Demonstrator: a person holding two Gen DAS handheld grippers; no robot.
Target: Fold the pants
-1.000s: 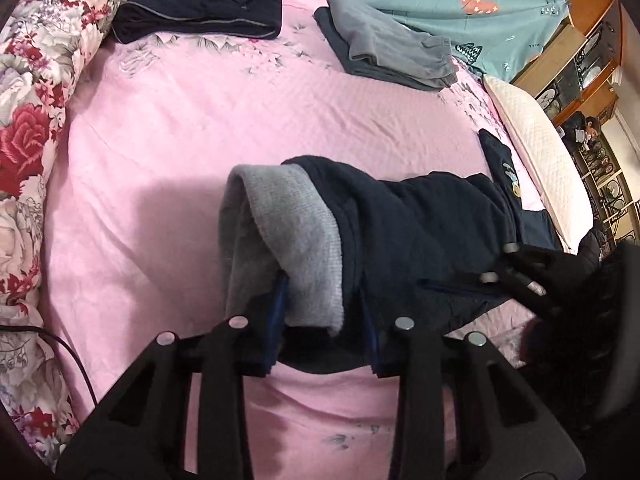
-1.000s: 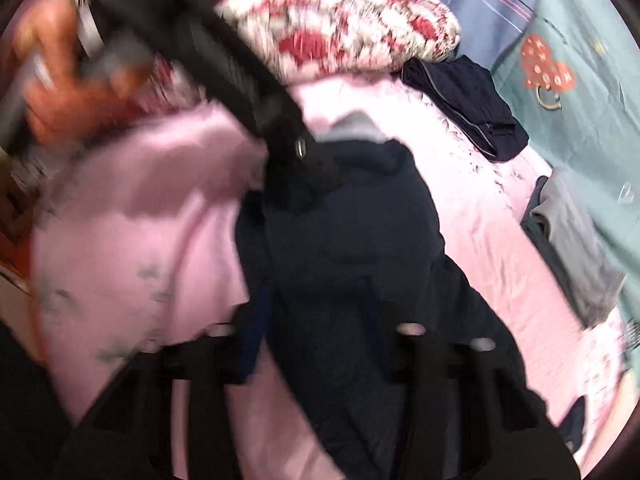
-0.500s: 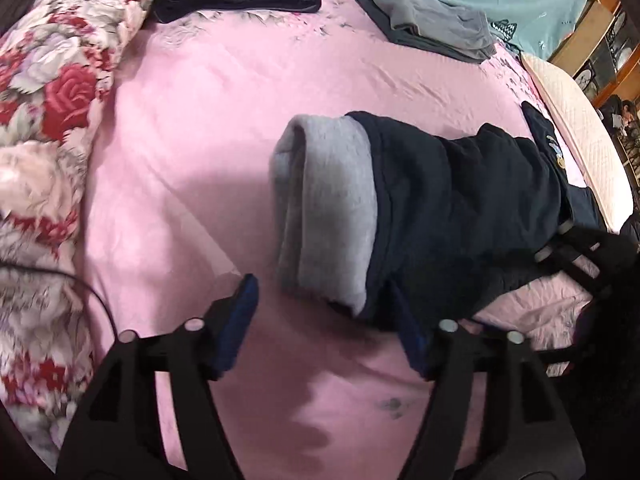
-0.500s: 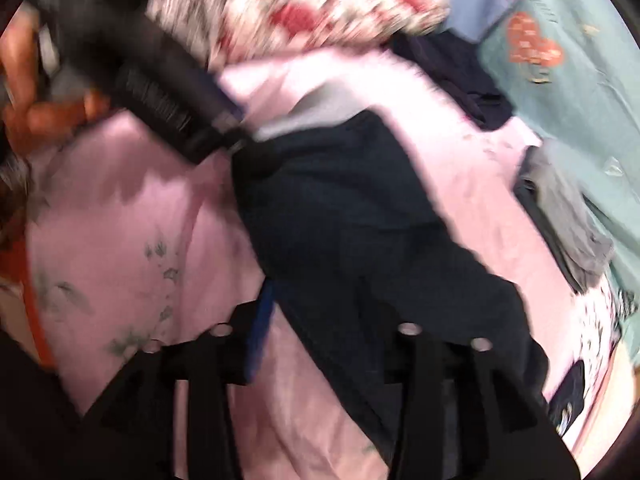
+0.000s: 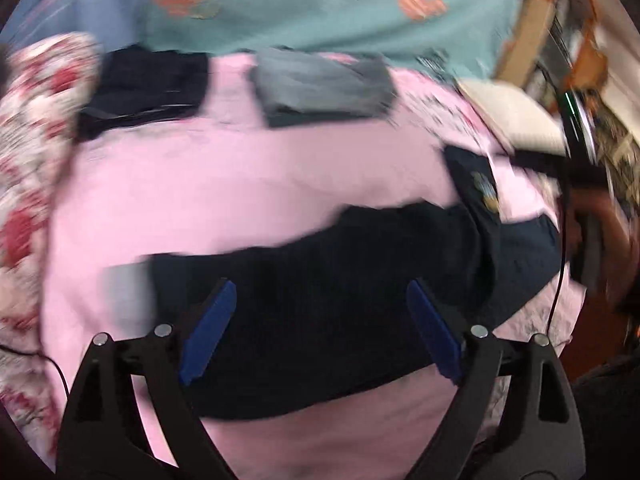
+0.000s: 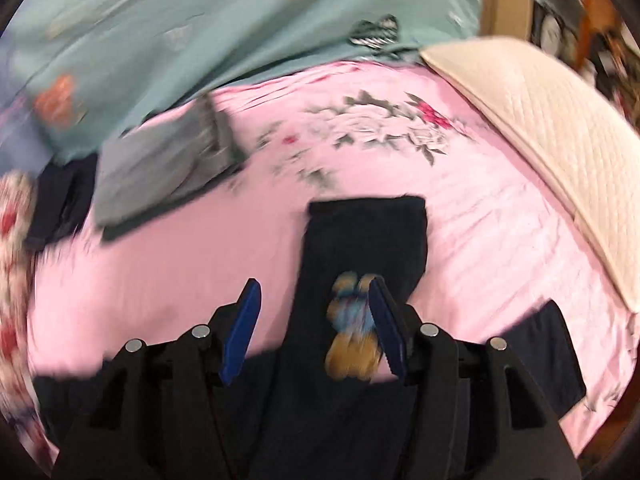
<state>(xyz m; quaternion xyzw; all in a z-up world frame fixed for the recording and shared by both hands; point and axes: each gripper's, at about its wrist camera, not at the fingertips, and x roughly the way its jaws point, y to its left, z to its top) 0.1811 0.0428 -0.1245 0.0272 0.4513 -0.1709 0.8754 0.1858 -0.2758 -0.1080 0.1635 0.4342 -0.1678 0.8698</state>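
Note:
Dark navy pants (image 5: 340, 280) lie across the pink bedsheet (image 5: 240, 176), with a grey inner waistband (image 5: 126, 292) at the left end. My left gripper (image 5: 320, 320) is open and empty just above the pants' middle. In the right wrist view one leg (image 6: 368, 240) stretches away, with a blue and yellow cartoon patch (image 6: 352, 328) on it. My right gripper (image 6: 314, 308) is open over that leg, empty. The right gripper also shows blurred in the left wrist view (image 5: 576, 172).
Folded grey pants (image 5: 320, 88) and folded dark pants (image 5: 148, 88) lie at the far side of the bed. A floral quilt (image 5: 36, 128) is on the left, a teal blanket (image 6: 200, 40) behind, a cream pillow (image 6: 540, 140) on the right.
Both grippers have let go of the pants and opened. The pants now lie flat on the sheet. Both cameras have swung upward and rightward, with motion blur.

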